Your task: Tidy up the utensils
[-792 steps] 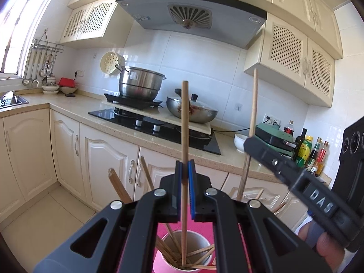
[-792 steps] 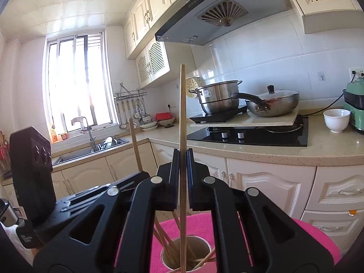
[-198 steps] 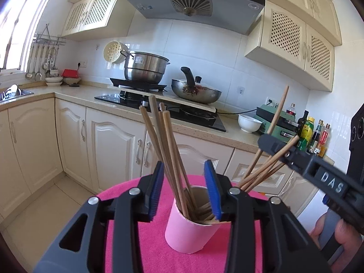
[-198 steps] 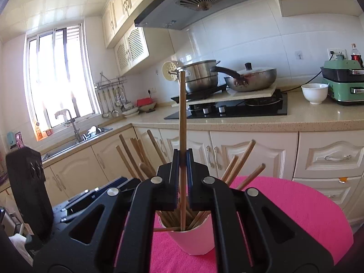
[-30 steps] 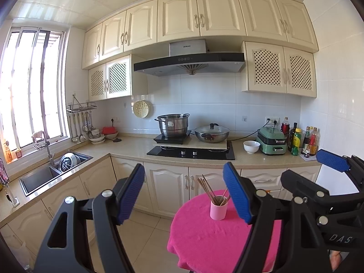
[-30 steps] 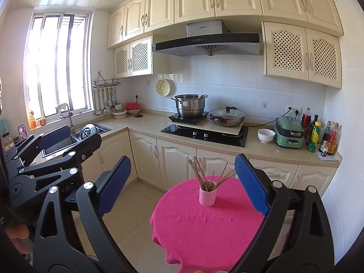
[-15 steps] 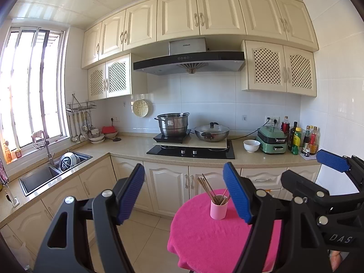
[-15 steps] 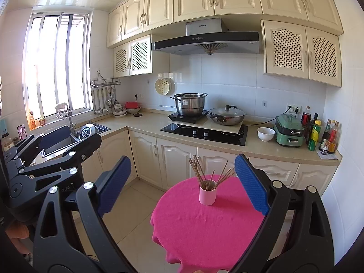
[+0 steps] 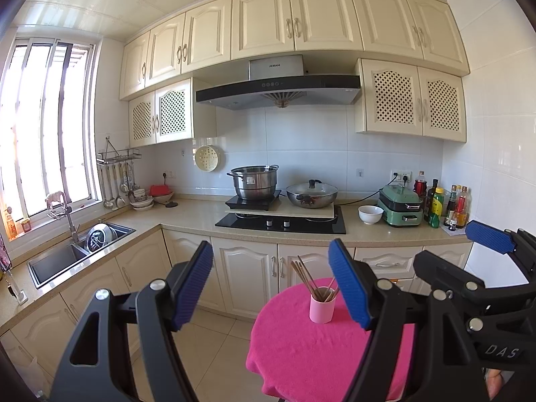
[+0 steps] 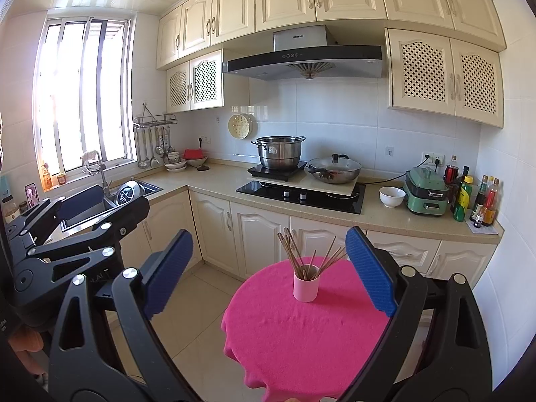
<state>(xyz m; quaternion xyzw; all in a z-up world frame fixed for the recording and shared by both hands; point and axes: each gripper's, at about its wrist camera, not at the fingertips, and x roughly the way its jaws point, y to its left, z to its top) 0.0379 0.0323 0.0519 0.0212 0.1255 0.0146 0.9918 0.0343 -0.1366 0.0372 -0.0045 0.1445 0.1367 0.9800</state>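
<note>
- The black two-finger left gripper (image 9: 271, 284) with blue ribbed pads (image 9: 192, 286) is held level, its jaws spread wide and holding nothing.
- The matching black right gripper (image 10: 269, 268) is spread just as wide and also holds nothing.

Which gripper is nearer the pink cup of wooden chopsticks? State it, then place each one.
Neither clearly. The left gripper and right gripper are both open, empty, side by side and well back from the pink cup of wooden chopsticks on the pink-clothed round table; the cup looks slightly larger from the right.
</note>
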